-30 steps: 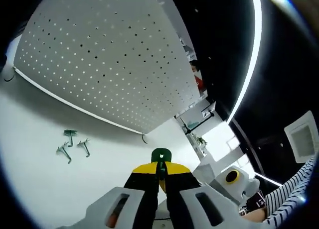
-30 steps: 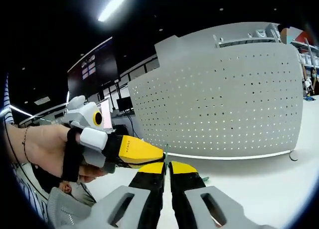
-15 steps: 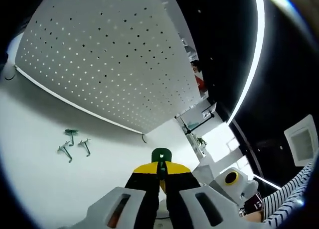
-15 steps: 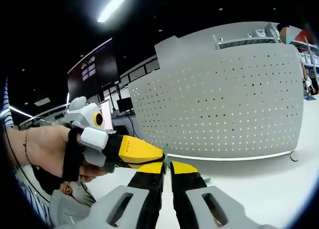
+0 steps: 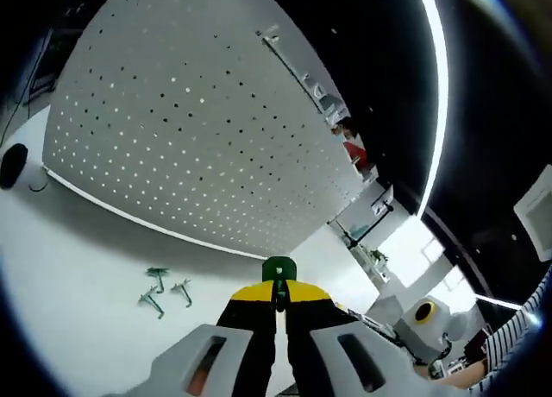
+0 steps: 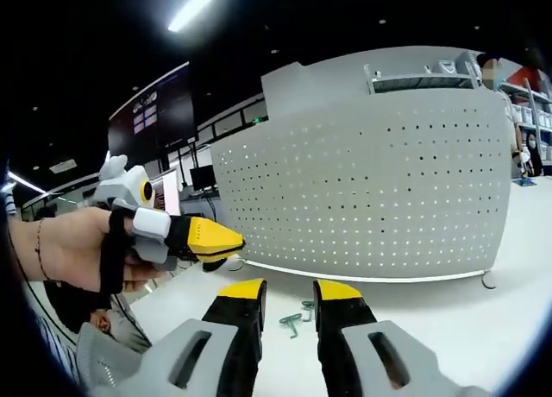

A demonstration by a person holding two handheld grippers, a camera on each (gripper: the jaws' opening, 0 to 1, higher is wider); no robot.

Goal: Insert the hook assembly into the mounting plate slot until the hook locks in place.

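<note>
A green hook [image 5: 278,269] is clamped between the left gripper [image 5: 278,298] jaws, facing the pegboard [image 5: 198,129]. The right gripper [image 6: 288,295] is held apart, spare hooks [image 6: 293,318] lying just ahead.

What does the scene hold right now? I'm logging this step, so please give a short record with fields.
backdrop: upright white pegboard, standing on the white table
left gripper: jaws shut on a green hook, raised in front of the pegboard
right gripper: jaws apart, nothing between them
spare parts: loose green hooks lying on the table near the pegboard's base
person: hand gripping the left gripper
hook status: not yet in the pegboard
</note>
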